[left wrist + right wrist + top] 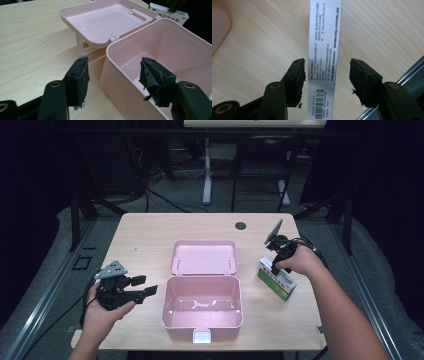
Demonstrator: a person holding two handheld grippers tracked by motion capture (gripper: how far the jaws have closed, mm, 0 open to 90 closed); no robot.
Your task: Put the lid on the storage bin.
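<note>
An open pink plastic box (200, 330) stands in the middle of the table, its inside bare. Its lid (204, 257) is folded back flat behind it. My left gripper (146, 285) hovers open just left of the box. In the left gripper view, my left gripper (113, 72) straddles the box's near wall (120, 85) without touching it. A white and green medicine box (277, 282) lies to the right of the pink box. My right gripper (274, 268) points down over it. In the right gripper view, my right gripper (327, 75) stands open around the medicine box's (324, 37) narrow printed side.
A white latch (202, 336) hangs on the pink box's front. A cable hole (240, 225) sits near the table's far edge. A metal rail (409, 72) runs beside the table's right edge, close to the medicine box. Desk legs and cables stand on the floor beyond.
</note>
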